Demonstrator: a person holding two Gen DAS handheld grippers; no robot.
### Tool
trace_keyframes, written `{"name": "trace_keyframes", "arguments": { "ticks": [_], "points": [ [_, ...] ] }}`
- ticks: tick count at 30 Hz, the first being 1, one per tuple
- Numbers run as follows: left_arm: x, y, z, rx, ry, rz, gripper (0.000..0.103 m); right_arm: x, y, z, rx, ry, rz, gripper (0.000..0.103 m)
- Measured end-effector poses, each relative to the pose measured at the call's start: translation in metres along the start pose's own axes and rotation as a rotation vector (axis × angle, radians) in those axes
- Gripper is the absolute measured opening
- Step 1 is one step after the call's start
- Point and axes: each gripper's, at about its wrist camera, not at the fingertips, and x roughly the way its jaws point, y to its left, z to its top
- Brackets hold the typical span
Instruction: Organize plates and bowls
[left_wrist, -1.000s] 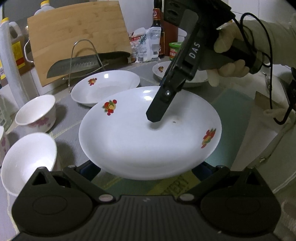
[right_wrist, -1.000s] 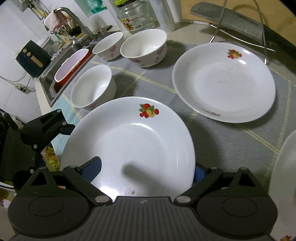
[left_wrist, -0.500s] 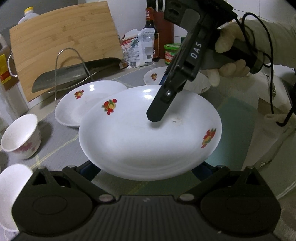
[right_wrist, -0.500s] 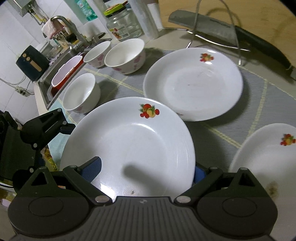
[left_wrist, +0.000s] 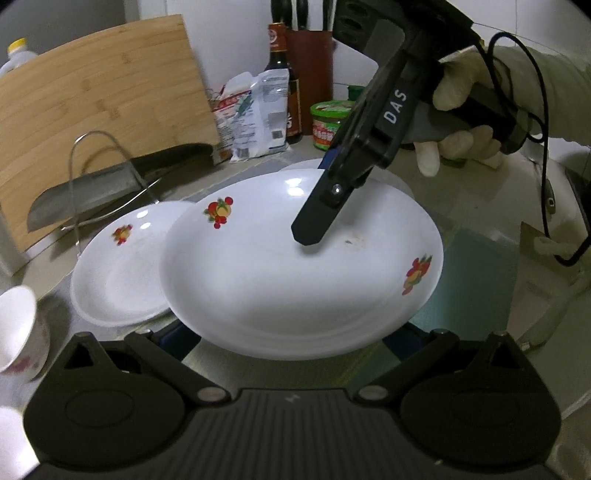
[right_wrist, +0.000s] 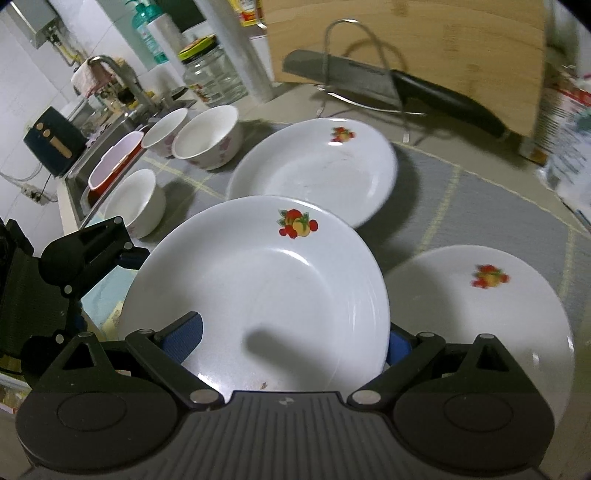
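Note:
A white plate with fruit prints (left_wrist: 280, 280) is held up over the grey mat. My right gripper (left_wrist: 306, 240) is shut on its far rim, one finger lying across the inside and the other hidden beneath. In the right wrist view the same plate (right_wrist: 258, 295) sits between the right gripper's (right_wrist: 291, 339) blue pads. My left gripper (left_wrist: 290, 339) is spread wide, both fingers under the near rim. A second plate (right_wrist: 314, 177) lies behind and a third plate (right_wrist: 480, 321) to the right. Three white bowls (right_wrist: 207, 136) stand at the left.
A bamboo cutting board (left_wrist: 96, 110) leans at the back with a cleaver (left_wrist: 92, 188) on a wire rack before it. Bottles, packets and a green-lidded jar (left_wrist: 328, 122) line the wall. A sink with a red basin (right_wrist: 114, 162) lies left. A gloved hand (left_wrist: 454, 96) holds the right gripper.
Both grippers have carried the plate to the right across the counter. The bowls have slid off to the left and the third plate has come closer on the right.

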Motion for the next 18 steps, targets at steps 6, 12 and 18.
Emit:
{"name": "trace_keyframes", "arguments": {
  "ticks": [6,12,18],
  "points": [
    [0.019,-0.012,0.018,0.016,0.010,-0.024,0.102,-0.015,-0.026,-0.011,0.036,-0.018,-0.009,0.100],
    [0.038,-0.021,0.035,0.029,0.017,-0.049,0.102,-0.029,-0.050,-0.021,0.066,-0.032,-0.022,0.100],
    [0.054,-0.029,0.048,0.039,0.023,-0.064,0.102,-0.040,-0.069,-0.029,0.085,-0.046,-0.035,0.100]
  ]
}}
